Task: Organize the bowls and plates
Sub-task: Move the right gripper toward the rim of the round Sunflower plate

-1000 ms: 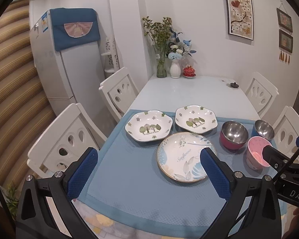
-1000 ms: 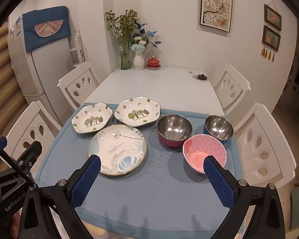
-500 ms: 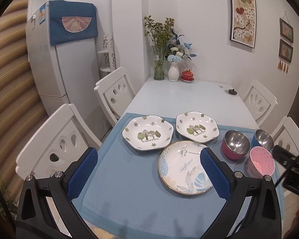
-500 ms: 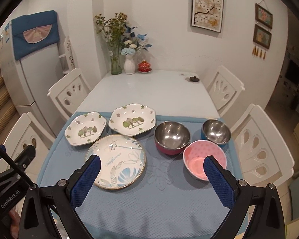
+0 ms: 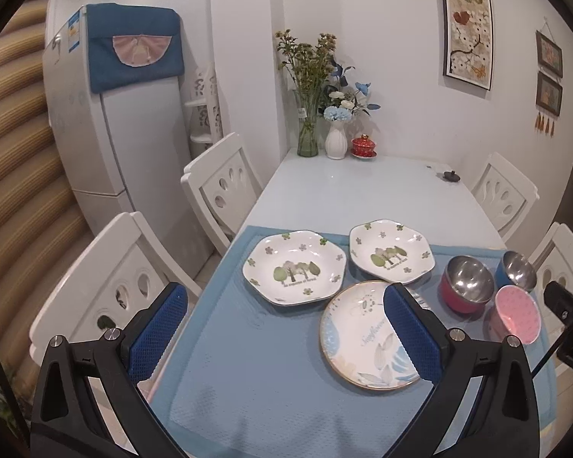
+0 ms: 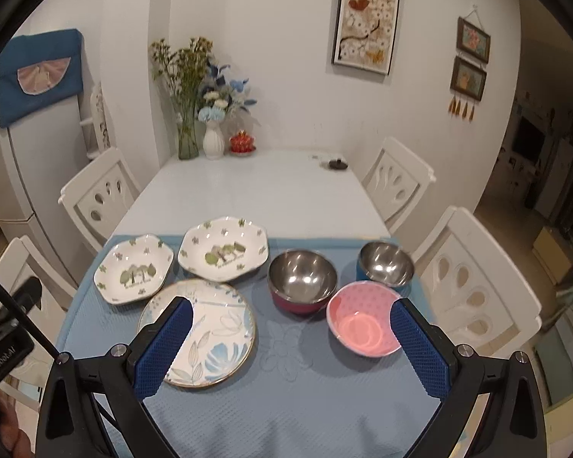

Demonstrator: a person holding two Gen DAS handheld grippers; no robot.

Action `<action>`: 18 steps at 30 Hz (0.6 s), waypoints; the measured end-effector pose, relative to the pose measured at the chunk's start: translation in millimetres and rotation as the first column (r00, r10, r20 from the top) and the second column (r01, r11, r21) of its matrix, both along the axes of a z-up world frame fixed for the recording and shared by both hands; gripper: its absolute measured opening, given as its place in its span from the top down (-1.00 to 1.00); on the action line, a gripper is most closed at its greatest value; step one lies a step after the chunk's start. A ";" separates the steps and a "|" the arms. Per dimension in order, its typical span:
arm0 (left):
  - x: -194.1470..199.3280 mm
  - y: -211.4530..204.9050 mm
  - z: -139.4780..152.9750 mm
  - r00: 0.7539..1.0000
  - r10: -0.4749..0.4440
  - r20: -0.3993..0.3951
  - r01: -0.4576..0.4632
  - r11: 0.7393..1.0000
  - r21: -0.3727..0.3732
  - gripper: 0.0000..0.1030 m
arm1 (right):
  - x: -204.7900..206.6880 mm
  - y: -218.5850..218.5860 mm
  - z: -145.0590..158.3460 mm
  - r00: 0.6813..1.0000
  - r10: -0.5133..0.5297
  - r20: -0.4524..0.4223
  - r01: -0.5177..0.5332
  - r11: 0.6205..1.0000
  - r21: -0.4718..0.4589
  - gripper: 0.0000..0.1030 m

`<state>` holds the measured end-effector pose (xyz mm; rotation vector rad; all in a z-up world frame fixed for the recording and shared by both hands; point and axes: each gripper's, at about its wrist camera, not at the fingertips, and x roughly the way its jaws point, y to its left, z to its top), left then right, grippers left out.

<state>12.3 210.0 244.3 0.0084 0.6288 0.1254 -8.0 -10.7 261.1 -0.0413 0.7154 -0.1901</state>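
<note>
Both the left gripper (image 5: pixel 284 326) and the right gripper (image 6: pixel 291 341) hover above the blue mat (image 6: pixel 305 393) with jaws spread wide, holding nothing. In the right view's centre, two tree-patterned plates (image 6: pixel 134 267) (image 6: pixel 224 252) sit side by side, with a round leaf-patterned plate (image 6: pixel 210 328) just below them. To the right stand a red steel bowl (image 6: pixel 302 279), a blue steel bowl (image 6: pixel 385 264) and a pink bowl (image 6: pixel 363 322), close together.

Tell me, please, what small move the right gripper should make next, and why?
Probably lower the right gripper, open and holding nothing, toward the pink bowl. That bowl lies nearest its right finger, apart from the two steel bowls behind it, so nesting could start there.
</note>
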 end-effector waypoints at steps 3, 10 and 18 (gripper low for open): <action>6.3 8.1 -8.2 1.000 -0.003 -0.025 0.003 1.000 -0.011 -0.99 | 6.9 7.8 -9.3 0.999 0.000 -0.036 0.000 1.000 -0.007 -0.99; 21.4 18.6 -19.7 0.999 -0.027 -0.047 0.027 1.000 -0.005 -0.99 | 19.1 20.4 -20.3 0.999 -0.002 -0.055 0.002 1.000 -0.006 -0.99; 39.5 25.7 -33.0 0.996 -0.063 -0.070 0.062 0.998 -0.008 -0.99 | 35.3 29.7 -30.8 0.996 -0.027 -0.084 0.028 1.000 0.007 -0.99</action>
